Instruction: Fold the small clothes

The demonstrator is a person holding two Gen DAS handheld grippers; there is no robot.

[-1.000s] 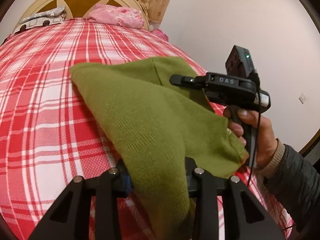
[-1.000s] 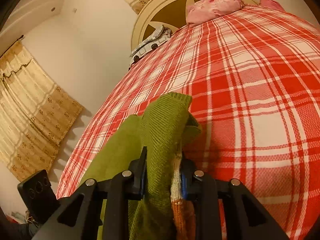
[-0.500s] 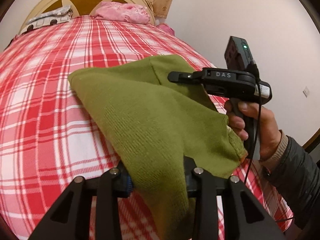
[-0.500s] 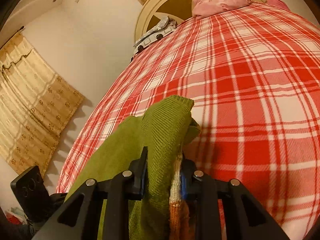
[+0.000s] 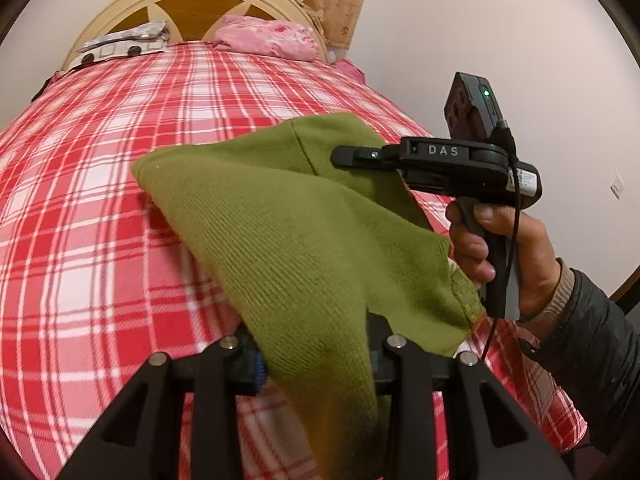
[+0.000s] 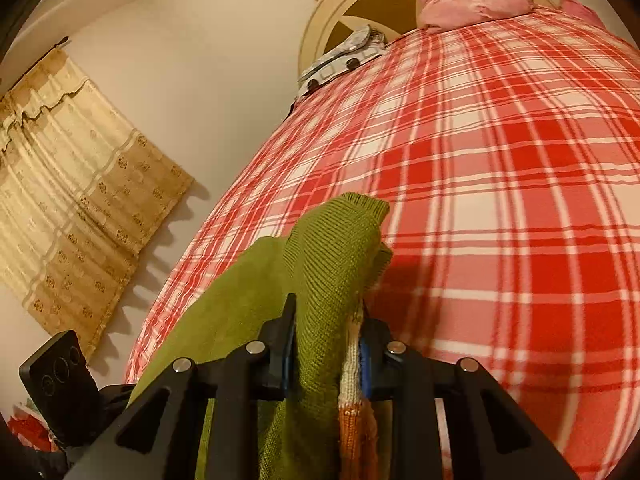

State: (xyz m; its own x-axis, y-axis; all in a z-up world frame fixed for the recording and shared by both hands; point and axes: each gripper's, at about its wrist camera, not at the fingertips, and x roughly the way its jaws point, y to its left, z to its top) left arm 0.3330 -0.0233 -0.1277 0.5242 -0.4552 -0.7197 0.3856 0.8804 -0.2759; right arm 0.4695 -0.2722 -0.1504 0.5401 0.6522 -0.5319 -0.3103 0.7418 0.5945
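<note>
A small olive-green knitted garment (image 5: 304,232) with an orange and white striped hem hangs between my two grippers above the bed. My left gripper (image 5: 316,344) is shut on one part of it, the cloth bunched between its fingers. My right gripper (image 6: 328,320) is shut on another part (image 6: 336,248), with the striped hem (image 6: 352,380) pinched beside the green knit. In the left wrist view the right gripper (image 5: 352,156) shows at the right, held by a hand, with the cloth draped from its tip.
The bed (image 5: 100,184) has a red and white plaid cover. A pink pillow (image 5: 264,36) and a grey patterned pillow (image 5: 120,44) lie by the cream headboard (image 5: 192,0). A beige curtain (image 6: 76,184) hangs on the left wall. The left gripper's body (image 6: 56,372) shows bottom left.
Both grippers have lifted and moved slightly toward the headboard with the green garment still held; the cloth stays stretched between them.
</note>
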